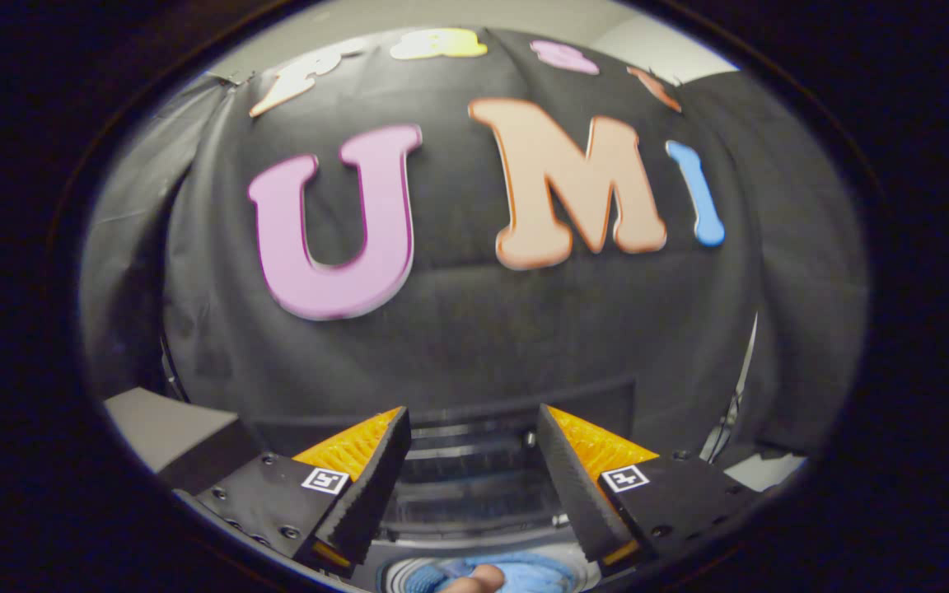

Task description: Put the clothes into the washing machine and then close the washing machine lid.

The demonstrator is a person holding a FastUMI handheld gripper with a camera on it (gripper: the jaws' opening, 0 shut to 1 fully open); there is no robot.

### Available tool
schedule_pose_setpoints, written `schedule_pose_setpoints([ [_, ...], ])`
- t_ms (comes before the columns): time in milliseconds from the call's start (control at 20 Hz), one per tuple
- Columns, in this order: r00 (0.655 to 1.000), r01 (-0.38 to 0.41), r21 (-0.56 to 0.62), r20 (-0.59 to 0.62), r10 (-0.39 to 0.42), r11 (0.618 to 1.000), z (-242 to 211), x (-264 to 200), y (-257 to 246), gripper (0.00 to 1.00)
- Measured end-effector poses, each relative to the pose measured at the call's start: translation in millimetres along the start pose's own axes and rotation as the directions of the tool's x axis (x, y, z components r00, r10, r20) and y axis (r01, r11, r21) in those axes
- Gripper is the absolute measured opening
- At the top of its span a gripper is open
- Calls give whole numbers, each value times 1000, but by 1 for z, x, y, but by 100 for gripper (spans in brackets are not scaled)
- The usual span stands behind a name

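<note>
While your gripper (473, 428) holds its 2 fingers apart, blue clothes (524, 572) below them show only partly, beside the half-hidden washing machine (474, 494).

A black cloth wall (474, 329) hangs across most of the scene, drawn fairly smooth in the middle of the frame and falling into loose folds at the left and right sides. Above it, along the top of the frame, runs a strip of pale grey ceiling or upper wall (458, 18). At the lower left of the frame lies a flat pale grey surface (163, 422), and a smaller pale patch (763, 469) sits at the lower right. The light is dim and even, with a soft sheen on the cloth's creases.
</note>
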State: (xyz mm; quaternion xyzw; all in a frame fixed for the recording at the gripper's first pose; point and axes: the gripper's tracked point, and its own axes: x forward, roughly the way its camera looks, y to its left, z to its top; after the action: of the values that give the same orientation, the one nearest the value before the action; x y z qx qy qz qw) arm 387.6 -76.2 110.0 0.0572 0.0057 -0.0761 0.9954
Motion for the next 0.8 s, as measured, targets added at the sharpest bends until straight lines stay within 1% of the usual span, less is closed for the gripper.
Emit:
schedule_pose_setpoints([
  [50,999,-19,2,28,19,1000,17,5,5,96],
  [100,999,-18,-1,39,18,1000,27,8,5,96],
  [200,1000,-28,-7,-3,28,1000,19,28,7,96],
  [250,998,-56,-10,-38,56,998,10,40,12,96],
  [300,992,-109,-1,-64,109,994,5,47,19,96],
  [350,988,-134,6,-71,134,991,0,53,21,97],
  [450,989,-82,-8,-128,80,997,-19,57,10,96],
  [550,977,-102,23,-187,104,995,-47,64,16,96],
  [600,970,-118,7,-212,117,993,-58,62,20,96],
  [650,978,-117,-30,-176,110,993,-56,61,19,96],
  [700,975,-120,-69,-195,105,990,-63,57,19,96],
  [750,980,-114,-77,-174,99,990,-58,57,18,96],
  [800,979,-106,-66,-180,92,992,-58,57,17,96],
])
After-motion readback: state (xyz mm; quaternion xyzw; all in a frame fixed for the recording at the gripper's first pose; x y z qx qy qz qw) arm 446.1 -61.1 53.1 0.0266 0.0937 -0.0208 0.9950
